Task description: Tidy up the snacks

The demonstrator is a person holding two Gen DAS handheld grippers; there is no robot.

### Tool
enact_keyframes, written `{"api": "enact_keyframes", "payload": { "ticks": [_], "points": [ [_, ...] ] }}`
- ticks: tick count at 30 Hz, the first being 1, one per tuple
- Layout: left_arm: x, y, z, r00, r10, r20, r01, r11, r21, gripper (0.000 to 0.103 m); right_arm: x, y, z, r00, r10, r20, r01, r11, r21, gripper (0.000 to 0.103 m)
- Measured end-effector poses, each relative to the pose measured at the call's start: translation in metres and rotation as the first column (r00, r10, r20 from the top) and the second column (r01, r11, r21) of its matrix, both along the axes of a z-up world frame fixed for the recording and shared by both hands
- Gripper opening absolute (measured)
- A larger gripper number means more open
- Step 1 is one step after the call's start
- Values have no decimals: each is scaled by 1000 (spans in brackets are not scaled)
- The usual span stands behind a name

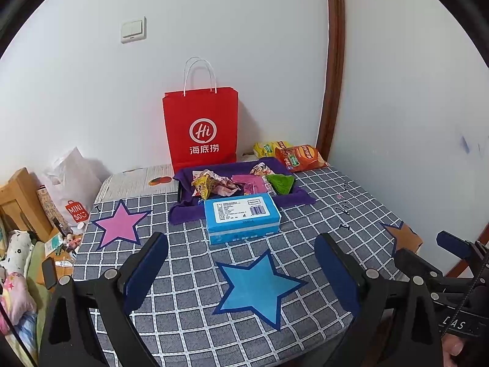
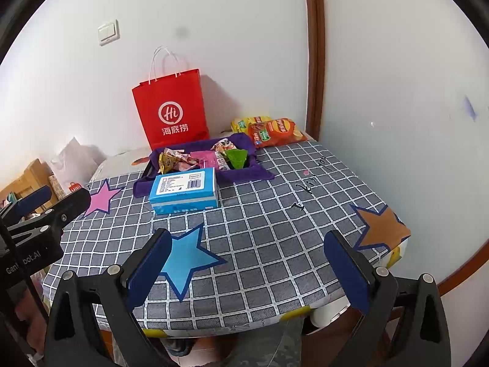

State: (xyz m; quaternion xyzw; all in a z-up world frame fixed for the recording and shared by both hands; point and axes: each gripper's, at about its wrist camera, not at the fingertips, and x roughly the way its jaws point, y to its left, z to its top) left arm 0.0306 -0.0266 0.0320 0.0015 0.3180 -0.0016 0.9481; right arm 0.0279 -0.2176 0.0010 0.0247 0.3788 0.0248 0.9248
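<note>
A purple fabric tray (image 1: 281, 198) (image 2: 244, 172) sits at the back of the checked table and holds several small snack packets (image 1: 214, 183) (image 2: 183, 159). A blue box (image 1: 241, 215) (image 2: 183, 192) lies just in front of it. Two chip bags, orange (image 1: 301, 156) (image 2: 275, 131) and yellow (image 1: 269, 148) (image 2: 244, 122), rest in the back right corner. My left gripper (image 1: 241, 272) is open above the blue star (image 1: 256, 287), empty. My right gripper (image 2: 247, 272) hangs open over the near table edge, empty.
A red paper bag (image 1: 200, 128) (image 2: 171, 110) stands against the wall behind the tray. Pink (image 1: 120, 223) (image 2: 102, 198) and orange (image 2: 379, 226) star patches mark the cloth. Clutter and a white bag (image 1: 73, 183) lie left of the table. Walls close the back and right.
</note>
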Motion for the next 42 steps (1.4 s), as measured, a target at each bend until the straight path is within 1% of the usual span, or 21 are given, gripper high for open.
{"api": "enact_keyframes", "payload": {
  "ticks": [42],
  "points": [
    [-2,3,0,1000,4,0,-4,1000,-2,97,-4,4,4,1000,5,11,-6,1000,7,99]
  ]
}}
